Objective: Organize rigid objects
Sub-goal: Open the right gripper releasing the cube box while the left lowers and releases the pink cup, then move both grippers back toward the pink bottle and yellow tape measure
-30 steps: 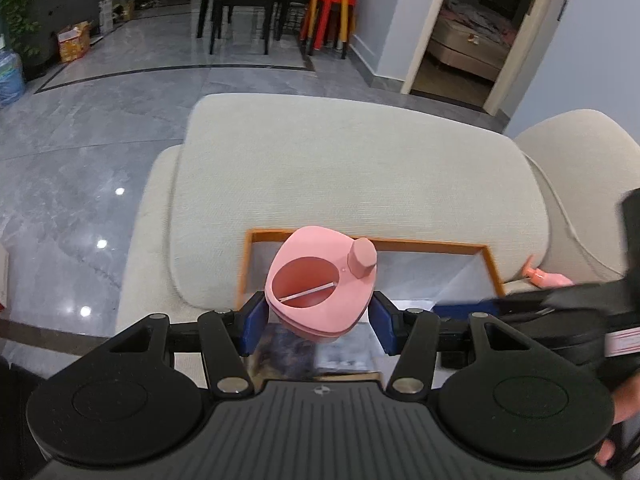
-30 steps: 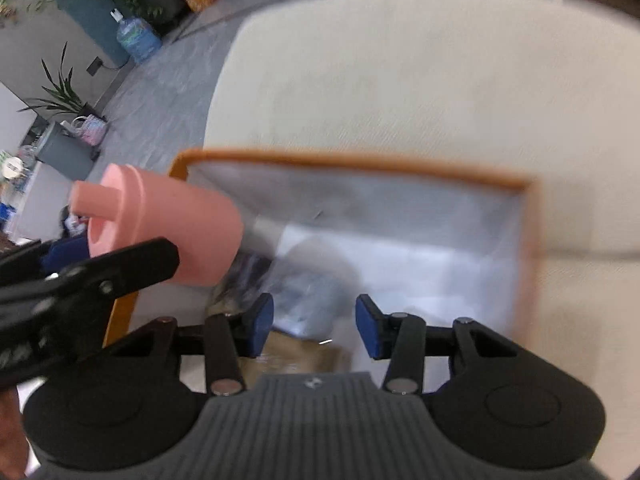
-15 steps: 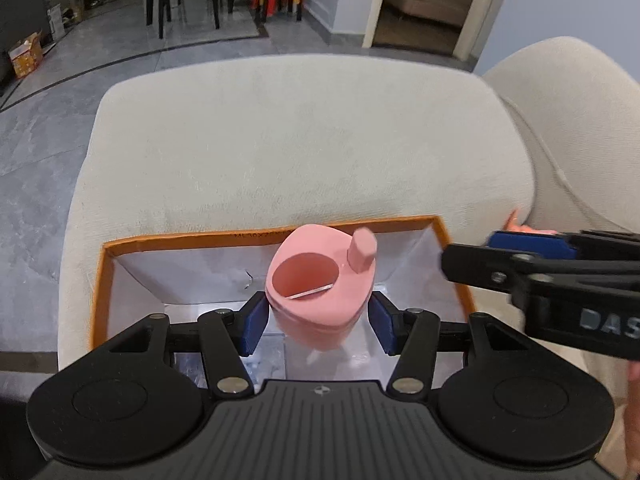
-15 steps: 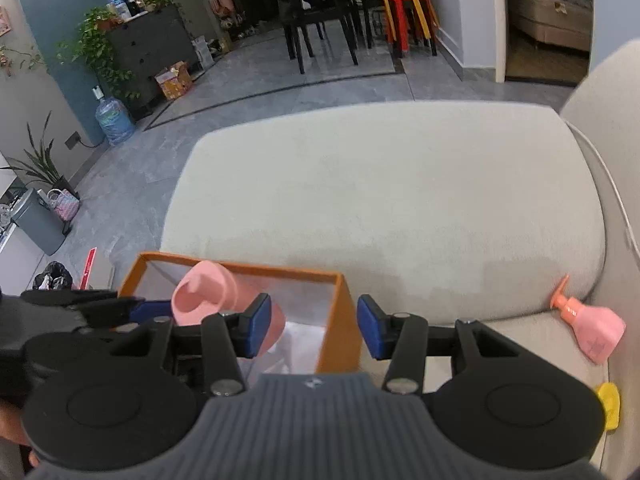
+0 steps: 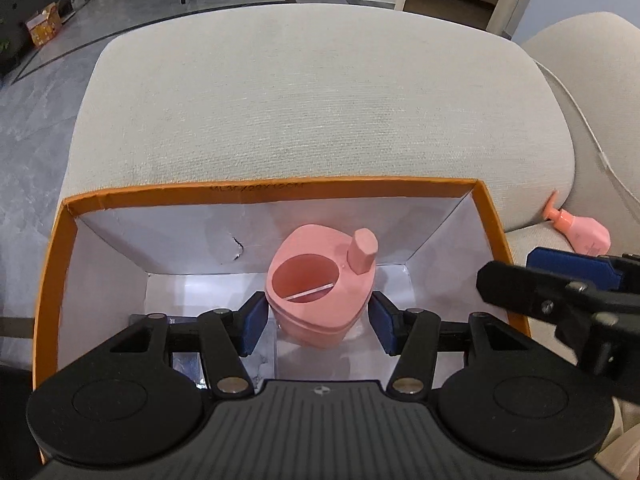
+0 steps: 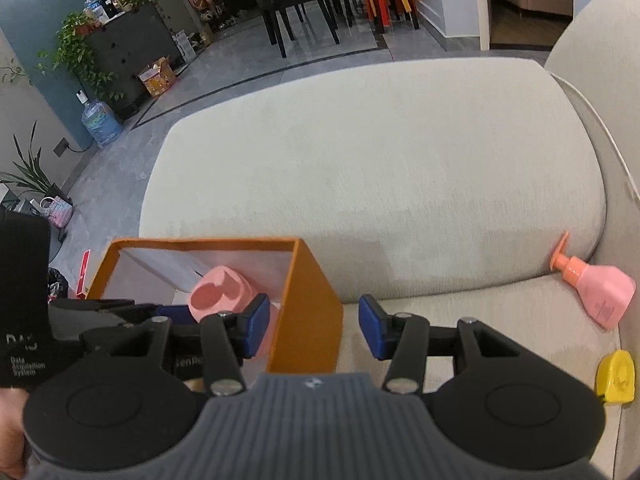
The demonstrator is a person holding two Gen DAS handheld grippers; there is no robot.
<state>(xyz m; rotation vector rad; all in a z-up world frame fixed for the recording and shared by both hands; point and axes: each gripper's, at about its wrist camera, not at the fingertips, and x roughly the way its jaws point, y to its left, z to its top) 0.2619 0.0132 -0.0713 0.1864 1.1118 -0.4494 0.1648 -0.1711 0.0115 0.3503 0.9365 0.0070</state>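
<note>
My left gripper (image 5: 318, 322) is shut on a pink cup-shaped container (image 5: 320, 292) with a small spout and holds it down inside an orange-rimmed box (image 5: 280, 190) with white inner walls on the beige sofa. The cup (image 6: 218, 294) and box (image 6: 308, 304) also show in the right wrist view. My right gripper (image 6: 314, 330) is open and empty, above the box's right wall. A pink pump bottle (image 6: 596, 288) lies on its side against the sofa back, also in the left wrist view (image 5: 580, 232). A yellow tape measure (image 6: 616, 376) lies at the right edge.
Dark flat packets (image 5: 184, 360) lie on the box's floor. The large sofa cushion (image 6: 380, 184) stretches beyond the box. The grey tiled floor (image 5: 28, 116), a water jug (image 6: 100, 122) and dining chairs (image 6: 304, 4) are far off.
My left gripper has lowered the pink container deeper into the box. My right gripper has swung right, off the box interior, bringing the pump bottle and tape measure into view.
</note>
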